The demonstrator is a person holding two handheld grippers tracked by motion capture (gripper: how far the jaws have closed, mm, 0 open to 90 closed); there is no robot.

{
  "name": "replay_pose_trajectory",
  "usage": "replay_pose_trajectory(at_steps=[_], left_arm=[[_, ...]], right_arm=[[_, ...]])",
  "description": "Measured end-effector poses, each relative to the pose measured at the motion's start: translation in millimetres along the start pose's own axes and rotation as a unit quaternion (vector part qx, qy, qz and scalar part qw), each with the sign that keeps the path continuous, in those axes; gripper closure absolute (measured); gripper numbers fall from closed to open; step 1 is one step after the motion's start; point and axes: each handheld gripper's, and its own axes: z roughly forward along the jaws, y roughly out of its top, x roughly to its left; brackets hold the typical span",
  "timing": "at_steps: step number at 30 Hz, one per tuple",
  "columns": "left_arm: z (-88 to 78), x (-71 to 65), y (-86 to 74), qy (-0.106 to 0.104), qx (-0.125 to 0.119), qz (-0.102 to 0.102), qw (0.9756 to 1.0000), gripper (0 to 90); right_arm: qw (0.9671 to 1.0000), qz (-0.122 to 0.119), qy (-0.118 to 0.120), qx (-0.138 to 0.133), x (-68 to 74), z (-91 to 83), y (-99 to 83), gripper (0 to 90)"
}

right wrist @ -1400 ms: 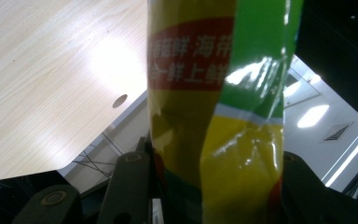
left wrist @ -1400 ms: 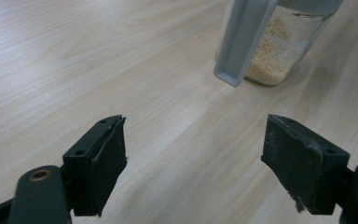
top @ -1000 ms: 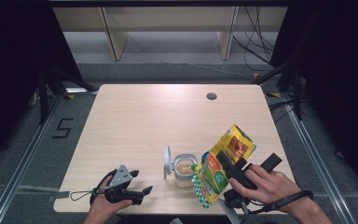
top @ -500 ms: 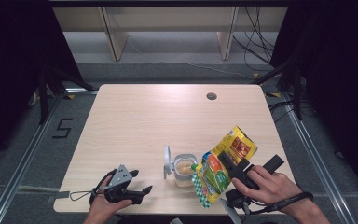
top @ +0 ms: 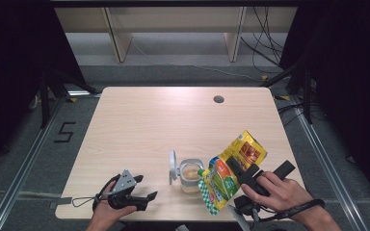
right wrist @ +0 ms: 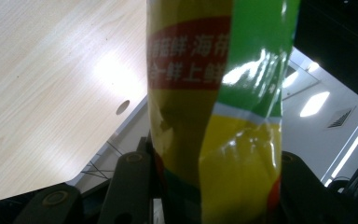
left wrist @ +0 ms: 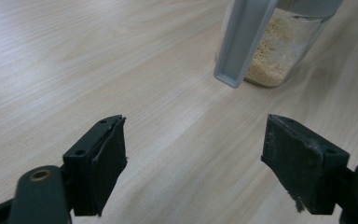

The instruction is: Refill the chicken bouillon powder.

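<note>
Tilting over the near right part of the pale wooden table (top: 139, 120), a glossy yellow-and-green foil pouch with a red label (top: 231, 168), its checked lower end hanging just beside the mouth of a small clear glass jar of pale beige granules (top: 191, 174). Being squeezed at its sides by the right gripper (top: 243, 174), jaws clamping the pouch between them, seen close up in the right gripper view as creased yellow, green and red foil (right wrist: 214, 116). Standing upright near the table's front edge, the jar, with its grey hinged lid (top: 173, 166) flipped open to the left. Resting low by the near left corner, well apart from the jar, the left gripper (top: 142, 198), jaws spread wide and gripping nothing, with bare wood between them and the jar (left wrist: 275, 51) ahead
</note>
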Motion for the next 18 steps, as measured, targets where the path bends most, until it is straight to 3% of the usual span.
replay_pose_trajectory(at_steps=[2,4,7,9,10,14,15,16,17,18], left_arm=[[0.4,-1.1,-0.6,0.001,-0.001,-0.009,1.0,20.7],[1.0,0.1,0.0,0.002,-0.009,-0.002,1.0,20.7],[0.1,-1.2,-0.6,0.001,-0.001,-0.009,1.0,20.7],[0.0,-1.3,0.3,-0.002,-0.008,-0.013,0.9999,20.7],[-0.2,0.2,0.4,-0.001,-0.006,-0.003,1.0,20.7],[-0.5,-1.2,-0.3,0.002,-0.005,-0.011,0.9999,20.7],[-1.2,0.0,0.4,0.001,-0.005,-0.002,1.0,20.7],[-0.8,-0.9,0.3,0.003,-0.009,-0.006,0.9999,20.7],[-1.8,1.1,0.3,0.004,0.002,0.004,1.0,20.7],[-1.7,0.7,-0.1,0.005,0.004,0.001,1.0,20.7]], right_arm=[[1.0,-0.008,-0.001,0.001,-1.7,0.0,0.3,65.9],[1.0,-0.008,-0.002,0.001,-2.3,0.3,0.2,65.8],[0.9999,-0.01,-0.005,-0.002,-2.6,1.3,0.1,65.9],[0.9999,0.01,-0.004,0.001,-0.7,0.8,0.9,65.9],[0.9999,0.01,-0.007,0.001,-0.2,0.8,1.2,65.9],[0.9998,0.02,-0.01,-0.001,3.1,1.9,3.5,66.0],[0.9997,0.023,-0.009,-0.005,4.5,2.3,4.0,66.0],[0.9993,0.036,-0.01,-0.008,6.0,2.5,4.3,66.0],[0.9971,0.075,-0.013,0.0,11.2,1.8,5.2,66.0],[0.9969,0.078,-0.014,0.0,11.5,2.1,5.0,66.1]])
